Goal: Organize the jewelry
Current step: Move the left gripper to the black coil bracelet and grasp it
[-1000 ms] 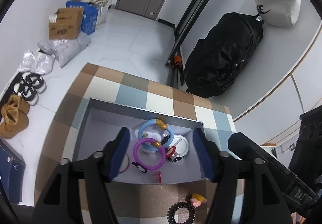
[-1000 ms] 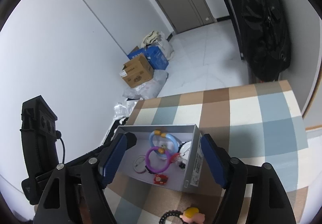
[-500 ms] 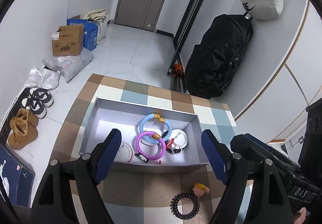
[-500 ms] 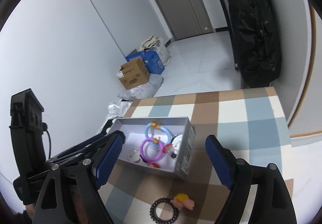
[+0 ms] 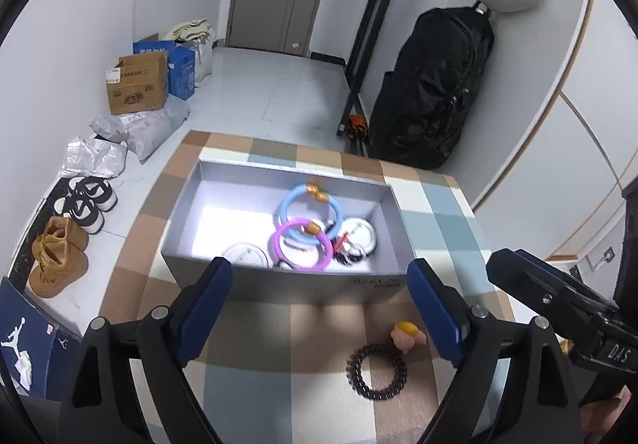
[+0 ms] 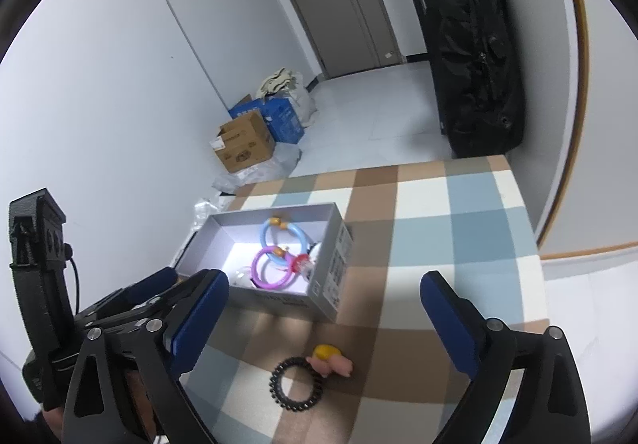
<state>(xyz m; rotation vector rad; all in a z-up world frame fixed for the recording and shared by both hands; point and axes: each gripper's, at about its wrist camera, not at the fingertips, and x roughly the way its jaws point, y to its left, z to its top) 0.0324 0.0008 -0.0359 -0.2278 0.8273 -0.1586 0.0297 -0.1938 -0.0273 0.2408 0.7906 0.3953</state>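
A grey open box (image 5: 279,286) (image 6: 331,272) stands on the checked tablecloth. Inside lie a blue bangle (image 5: 288,205) (image 6: 264,230), a purple bangle (image 5: 279,248) (image 6: 257,264), white round pieces (image 5: 361,234) and small red-and-black bits. In front of the box lies a black coil hair tie (image 5: 377,370) (image 6: 295,384) with a pink and yellow charm (image 5: 406,334) (image 6: 331,360). My left gripper (image 5: 319,308) hangs before the box, jaws opening, nothing between them. My right gripper (image 6: 323,324) hovers over the hair tie, jaws opening and empty.
The table (image 6: 458,205) ends close to the wall at right. On the floor at left are cardboard boxes (image 5: 137,87), bags and shoes (image 5: 58,256). A black bag (image 5: 434,85) hangs by the wall behind. Each gripper shows in the other's view.
Both grippers have drawn back from the box toward the table's near side and their jaws have spread wider. The hair tie has come further into view.
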